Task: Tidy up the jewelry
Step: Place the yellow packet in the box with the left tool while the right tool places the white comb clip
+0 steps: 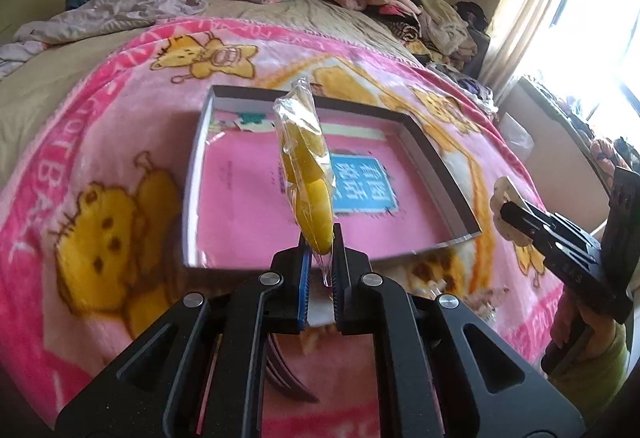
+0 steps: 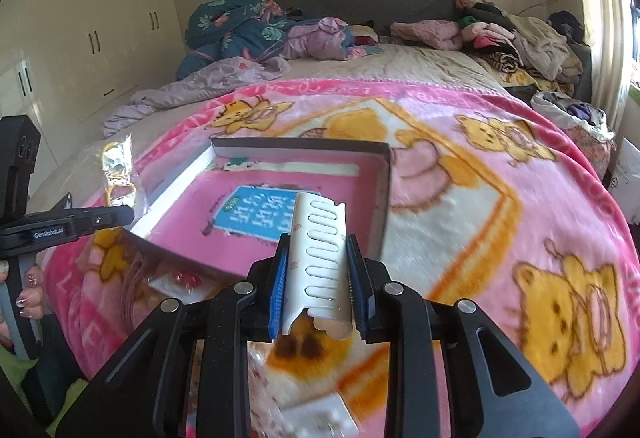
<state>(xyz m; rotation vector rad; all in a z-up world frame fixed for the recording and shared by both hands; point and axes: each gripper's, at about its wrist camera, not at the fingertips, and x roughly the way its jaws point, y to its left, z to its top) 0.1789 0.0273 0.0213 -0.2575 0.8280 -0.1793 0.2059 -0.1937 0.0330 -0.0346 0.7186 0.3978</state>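
Observation:
My left gripper (image 1: 320, 250) is shut on a clear plastic packet of yellow hair ties (image 1: 306, 174) and holds it upright above the near edge of a shallow open box (image 1: 440, 174) with a pink lining. The packet also shows in the right wrist view (image 2: 118, 170), left of the box (image 2: 384, 194). My right gripper (image 2: 318, 274) is shut on a white slotted hair clip (image 2: 320, 262), held above the box's near edge. The clip's end (image 1: 506, 194) shows at the right of the left wrist view.
The box lies on a pink cartoon-bear blanket (image 2: 500, 222) on a bed. More small packets and a white card (image 2: 316, 414) lie on the blanket near me. Piled clothes (image 2: 512, 34) sit at the headboard. A wardrobe (image 2: 80, 38) stands left, a window right.

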